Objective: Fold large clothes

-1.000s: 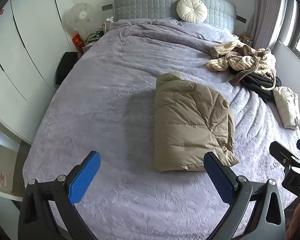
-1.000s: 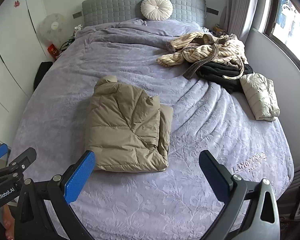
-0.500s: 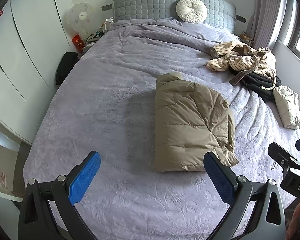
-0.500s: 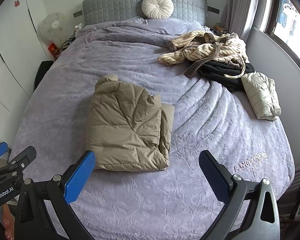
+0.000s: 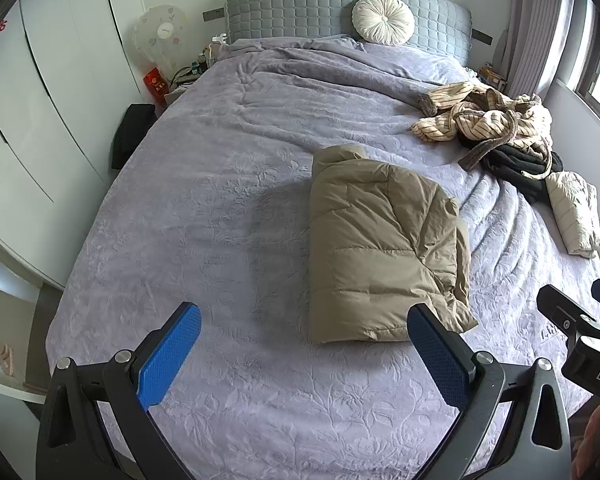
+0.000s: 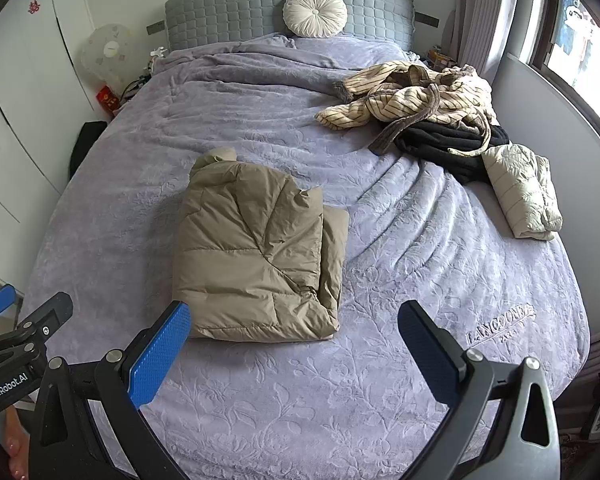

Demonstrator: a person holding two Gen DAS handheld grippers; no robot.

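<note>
A tan puffer jacket (image 5: pixel 380 248) (image 6: pixel 256 252) lies folded into a compact rectangle in the middle of the purple bed (image 5: pixel 220 208) (image 6: pixel 420 288). My left gripper (image 5: pixel 304 344) hovers open above the bed's near edge, its right pad just short of the jacket's near corner. My right gripper (image 6: pixel 294 340) is open too, held back from the jacket's near edge with nothing between its fingers. Each gripper shows at the edge of the other's view.
A heap of striped and black clothes (image 6: pixel 416 108) (image 5: pixel 492 128) lies at the bed's far right. A small folded cream jacket (image 6: pixel 520 192) (image 5: pixel 576 212) sits beside it. A round cushion (image 6: pixel 315 12) leans on the headboard. Wardrobes (image 5: pixel 40 100) and a fan (image 5: pixel 162 44) stand left.
Both views have barely shifted. The jacket lies as before and both grippers stay open.
</note>
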